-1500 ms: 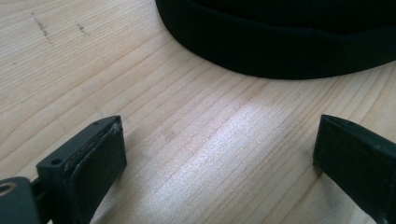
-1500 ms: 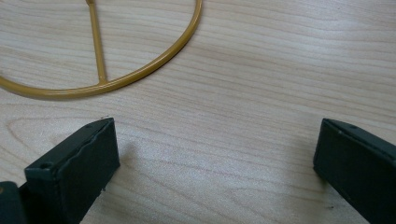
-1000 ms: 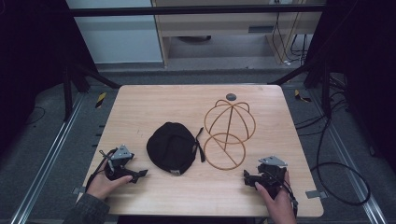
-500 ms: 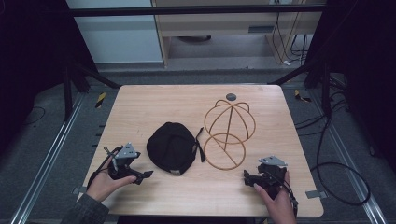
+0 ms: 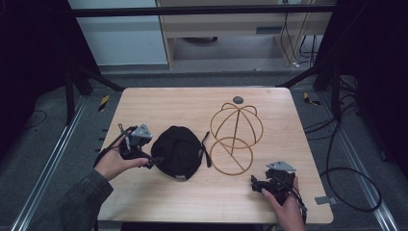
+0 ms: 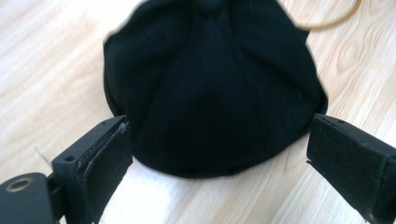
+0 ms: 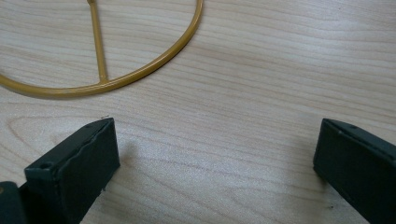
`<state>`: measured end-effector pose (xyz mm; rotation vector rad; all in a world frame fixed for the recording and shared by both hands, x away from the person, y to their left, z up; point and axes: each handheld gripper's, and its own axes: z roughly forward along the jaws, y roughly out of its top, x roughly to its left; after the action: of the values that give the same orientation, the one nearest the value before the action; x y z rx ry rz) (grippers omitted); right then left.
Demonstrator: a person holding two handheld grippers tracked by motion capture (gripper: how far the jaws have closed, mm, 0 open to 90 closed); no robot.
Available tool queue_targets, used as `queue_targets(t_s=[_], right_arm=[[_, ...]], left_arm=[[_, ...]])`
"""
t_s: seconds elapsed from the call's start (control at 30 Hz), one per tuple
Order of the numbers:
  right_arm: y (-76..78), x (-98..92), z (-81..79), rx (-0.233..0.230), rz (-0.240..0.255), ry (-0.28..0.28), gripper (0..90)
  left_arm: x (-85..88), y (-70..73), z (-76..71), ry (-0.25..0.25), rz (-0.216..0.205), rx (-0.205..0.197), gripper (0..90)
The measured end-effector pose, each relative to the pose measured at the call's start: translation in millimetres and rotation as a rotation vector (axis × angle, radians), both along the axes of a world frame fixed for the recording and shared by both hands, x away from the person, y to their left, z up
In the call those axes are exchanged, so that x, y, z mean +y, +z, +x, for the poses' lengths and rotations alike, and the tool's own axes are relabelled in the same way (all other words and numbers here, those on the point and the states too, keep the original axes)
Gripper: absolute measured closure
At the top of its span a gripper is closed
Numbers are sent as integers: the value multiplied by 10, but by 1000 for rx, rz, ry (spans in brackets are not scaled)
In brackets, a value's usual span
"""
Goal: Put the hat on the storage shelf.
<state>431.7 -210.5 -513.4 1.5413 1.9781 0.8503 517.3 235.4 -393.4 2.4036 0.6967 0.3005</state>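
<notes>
Item 1, your left gripper (image 5: 153, 160): jaws spread wide, holding nothing. In the left gripper view the black cap (image 6: 212, 84) sits straight ahead, its near rim lying between the two jaw tips; the left jaw's pad touches or nearly touches the rim, and the right jaw stands just beside the cap's other side with a sliver of wood showing between. Bare tabletop (image 6: 51, 60) opens to the left of the jaws.

Item 2, black cap (image 5: 179, 151): lies crown up on the tabletop (image 5: 159, 103), just ahead of your left gripper and just beside the wire stand, its strap trailing toward the stand's base ring.

Item 3, your right gripper (image 5: 255, 183): jaws wide apart, empty, held by your right hand (image 5: 285, 204) near the tabletop's near edge, toward the right corner. In the right gripper view only bare wood lies between the jaws; the stand's base ring (image 7: 121, 74) curves ahead and to the left, apart from both jaws.

Item 4, gold wire stand (image 5: 236, 125): a domed cage on a round base ring, ahead and left of your right gripper, well apart from the far edge.

Item 5, small dark disc (image 5: 238, 100): near the far edge, beyond the stand.

Item 6, open room: clear wood between your two grippers along the near edge, and across the far left of the tabletop.
</notes>
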Motion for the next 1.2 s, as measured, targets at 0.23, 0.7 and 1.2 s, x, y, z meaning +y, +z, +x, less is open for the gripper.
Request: queue_targets(t_s=[0.23, 0.7, 1.2], right_arm=[[0, 0, 0, 0, 0, 0, 3], [0, 0, 0, 0, 0, 0, 3], [0, 0, 0, 0, 0, 0, 4]], left_arm=[[-234, 157, 98, -37, 65, -12, 69], [-480, 264, 237, -48, 128, -14, 194], [-629, 138, 418, -55, 124, 29, 440]])
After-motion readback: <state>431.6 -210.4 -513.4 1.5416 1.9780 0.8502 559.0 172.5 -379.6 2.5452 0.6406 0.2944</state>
